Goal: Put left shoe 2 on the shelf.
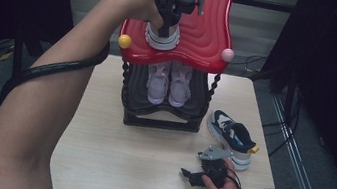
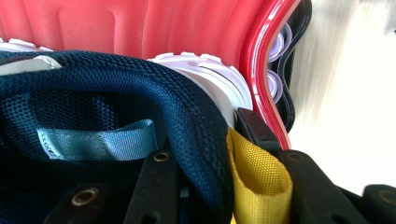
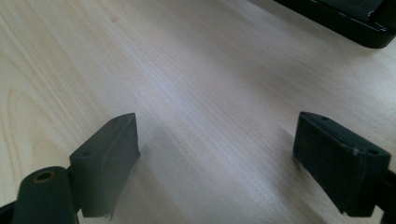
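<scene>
a: red plastic under the sole already — your left gripper (image 1: 171,21) has the navy shoe (image 1: 163,34) standing on the top shelf (image 1: 201,33) of the rack (image 1: 164,109), near its left front corner by the yellow knob (image 1: 124,41).

b: is it let go yet?

a: not that i can see. in the left gripper view the jaws stand close together across the shoe's heel, one inside the padded navy collar (image 2: 187,112), the other outside against the yellow pull loop (image 2: 254,182). you look to be pinching the heel between them, so i'd call it held.

b: and my right hand?

a: your right gripper (image 1: 191,175) lies low on the table (image 1: 97,154), near the front right. its jaws are wide apart with bare wood between them, holding nothing.

b: so how far along am i?

a: my reading: about halfway on this pair. the lower shelf (image 1: 137,102) already carries two lilac shoes (image 1: 169,82) side by side. one navy shoe is up top but not released. its mate (image 1: 232,137) sits on the table just right of the rack, close behind your right gripper.

b: what's left, then?

a: release the shoe, then lift the second one up beside it.
</scene>
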Demonstrator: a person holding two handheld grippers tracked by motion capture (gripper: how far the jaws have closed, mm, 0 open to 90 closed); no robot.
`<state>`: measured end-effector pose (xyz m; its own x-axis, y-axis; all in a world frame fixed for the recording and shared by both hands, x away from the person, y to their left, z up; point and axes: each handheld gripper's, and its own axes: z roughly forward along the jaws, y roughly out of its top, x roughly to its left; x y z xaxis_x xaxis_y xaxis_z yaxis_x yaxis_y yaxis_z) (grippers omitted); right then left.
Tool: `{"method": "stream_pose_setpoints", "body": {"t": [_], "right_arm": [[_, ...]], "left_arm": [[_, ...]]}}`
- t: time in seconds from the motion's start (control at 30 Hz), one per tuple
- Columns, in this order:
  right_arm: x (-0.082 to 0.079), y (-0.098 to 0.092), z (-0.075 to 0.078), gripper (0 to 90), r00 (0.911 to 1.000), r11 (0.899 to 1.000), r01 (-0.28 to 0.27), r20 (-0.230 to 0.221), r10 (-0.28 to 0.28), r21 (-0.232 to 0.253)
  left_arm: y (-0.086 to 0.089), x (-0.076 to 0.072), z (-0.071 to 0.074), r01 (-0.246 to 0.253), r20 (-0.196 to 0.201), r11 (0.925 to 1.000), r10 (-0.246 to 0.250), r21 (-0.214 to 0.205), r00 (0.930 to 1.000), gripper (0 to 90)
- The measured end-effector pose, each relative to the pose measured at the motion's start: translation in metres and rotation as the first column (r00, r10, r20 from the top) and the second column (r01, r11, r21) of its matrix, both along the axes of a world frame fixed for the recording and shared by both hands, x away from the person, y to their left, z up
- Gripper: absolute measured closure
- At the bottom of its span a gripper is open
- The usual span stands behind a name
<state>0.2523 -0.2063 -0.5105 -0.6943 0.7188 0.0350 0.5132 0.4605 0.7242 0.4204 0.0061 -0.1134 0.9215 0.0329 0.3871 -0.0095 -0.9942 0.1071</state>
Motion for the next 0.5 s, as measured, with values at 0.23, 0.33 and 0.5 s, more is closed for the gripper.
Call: {"method": "stream_pose_setpoints", "body": {"t": [0.23, 0.33, 0.5], "right_arm": [[0.0000, 0.0000, 0.0000, 13.6, 1.0000, 1.000, 0.000, 0.000, 0.000, 0.000], [0.0000, 0.0000, 0.0000, 13.6, 1.0000, 1.000, 0.000, 0.000, 0.000, 0.000], [0.0000, 0.0000, 0.0000, 13.6, 1.0000, 1.000, 0.000, 0.000, 0.000, 0.000]], "left_arm": [[0.0005, -0.0003, -0.0009, -0.008, 0.000, 0.9999, 0.008, -0.011, 1.0000, 69.7], [0.0011, -0.0001, -0.0007, -0.013, 0.002, 0.9998, 0.013, -0.017, 0.9999, 68.9], [0.0005, -0.0009, -0.0007, -0.009, 0.012, 0.9999, 0.009, -0.008, 0.9999, 67.8]]}}
